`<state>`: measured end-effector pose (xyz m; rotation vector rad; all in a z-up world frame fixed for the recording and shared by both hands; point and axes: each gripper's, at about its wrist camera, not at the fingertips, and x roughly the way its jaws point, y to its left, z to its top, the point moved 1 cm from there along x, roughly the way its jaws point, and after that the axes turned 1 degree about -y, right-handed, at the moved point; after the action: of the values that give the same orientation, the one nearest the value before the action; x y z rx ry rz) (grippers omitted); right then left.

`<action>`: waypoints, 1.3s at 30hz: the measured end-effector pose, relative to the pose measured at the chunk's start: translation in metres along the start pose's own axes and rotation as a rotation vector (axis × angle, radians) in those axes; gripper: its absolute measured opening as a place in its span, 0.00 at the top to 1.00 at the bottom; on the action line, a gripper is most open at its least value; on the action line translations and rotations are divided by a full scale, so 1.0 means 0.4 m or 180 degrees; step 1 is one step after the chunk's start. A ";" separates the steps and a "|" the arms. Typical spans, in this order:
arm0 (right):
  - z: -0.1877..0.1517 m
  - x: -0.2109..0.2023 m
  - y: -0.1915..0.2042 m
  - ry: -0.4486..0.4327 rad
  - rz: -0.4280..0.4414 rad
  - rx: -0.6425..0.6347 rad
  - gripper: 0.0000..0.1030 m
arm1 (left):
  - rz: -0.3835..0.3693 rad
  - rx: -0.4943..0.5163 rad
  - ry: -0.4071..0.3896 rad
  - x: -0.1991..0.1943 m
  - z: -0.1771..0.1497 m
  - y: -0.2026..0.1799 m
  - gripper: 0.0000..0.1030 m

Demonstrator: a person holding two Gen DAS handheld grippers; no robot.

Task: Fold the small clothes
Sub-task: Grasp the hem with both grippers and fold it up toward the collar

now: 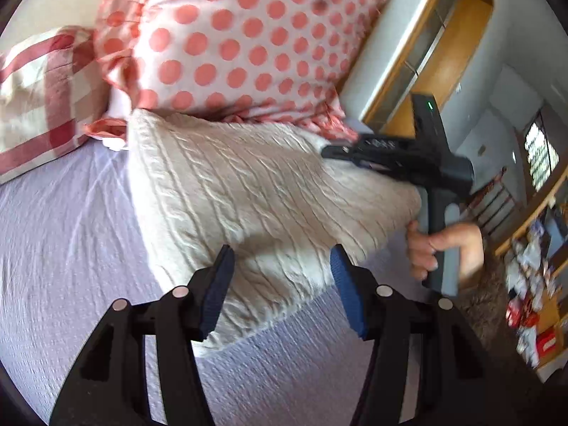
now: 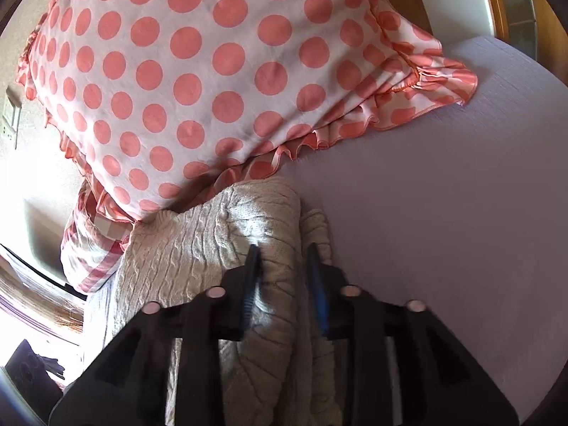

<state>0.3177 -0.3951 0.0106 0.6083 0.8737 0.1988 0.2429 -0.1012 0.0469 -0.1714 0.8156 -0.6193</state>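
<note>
A cream cable-knit sweater lies on the lilac bed sheet, partly folded, its far edge against the pillows. My left gripper is open, its blue pads either side of the sweater's near edge, not clamped. My right gripper is shut on a thick fold of the sweater at its right edge. In the left wrist view the right gripper's black body and the hand holding it show at the sweater's right side.
A white pillow with coral polka dots and a frill leans at the head of the bed, also in the right wrist view. A red-striped pillow lies left of it. Wooden furniture and cluttered shelves stand right of the bed.
</note>
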 end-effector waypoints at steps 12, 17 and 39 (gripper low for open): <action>-0.024 0.044 -0.034 0.0574 0.0663 0.0267 0.20 | -0.0418 -0.1268 0.0454 0.104 0.044 0.233 0.30; -0.043 0.069 -0.057 0.0651 0.0997 0.0369 0.55 | -0.0624 -0.1368 0.0458 0.145 0.045 0.227 0.34; -0.252 -0.070 0.378 0.0271 0.1106 -0.1153 0.41 | -0.0108 -0.0334 -0.0372 -0.338 -0.063 0.214 0.49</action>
<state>0.2345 -0.2414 0.0670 0.4093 0.7840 0.6863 0.1928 0.0486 0.0828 -0.3149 0.7336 -0.5929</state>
